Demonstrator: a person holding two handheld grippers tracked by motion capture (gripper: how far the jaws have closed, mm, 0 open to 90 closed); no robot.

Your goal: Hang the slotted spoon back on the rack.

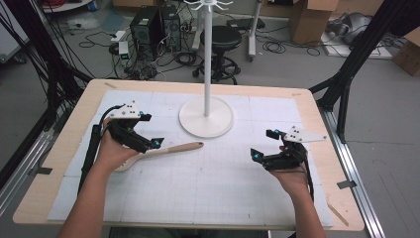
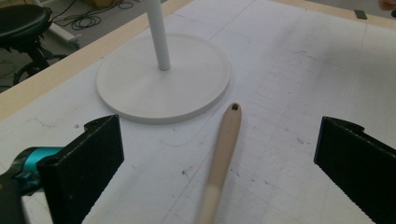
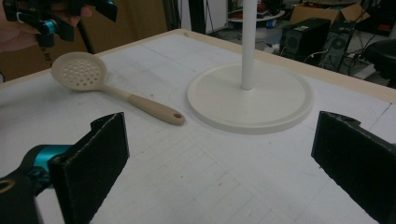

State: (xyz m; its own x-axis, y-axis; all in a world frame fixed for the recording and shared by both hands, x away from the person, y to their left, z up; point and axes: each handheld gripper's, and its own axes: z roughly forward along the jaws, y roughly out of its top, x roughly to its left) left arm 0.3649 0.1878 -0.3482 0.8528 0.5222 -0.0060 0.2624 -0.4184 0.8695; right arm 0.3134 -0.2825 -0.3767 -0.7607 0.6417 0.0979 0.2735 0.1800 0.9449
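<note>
Lying flat on the desk (image 1: 59, 163), the skimmer (image 3: 116, 93) has not been lifted yet; its holed handle end points toward the stand (image 1: 206, 116) and stops just short of the base. The left hand-held gripper (image 1: 148, 143) hovers over the handle with jaws wide, one on each side of it and neither touching. The right hand-held gripper (image 1: 262, 148), also wide, waits well apart at the right. Gripping, raising and (probably) hanging it on the stand's hooks all remain.
</note>
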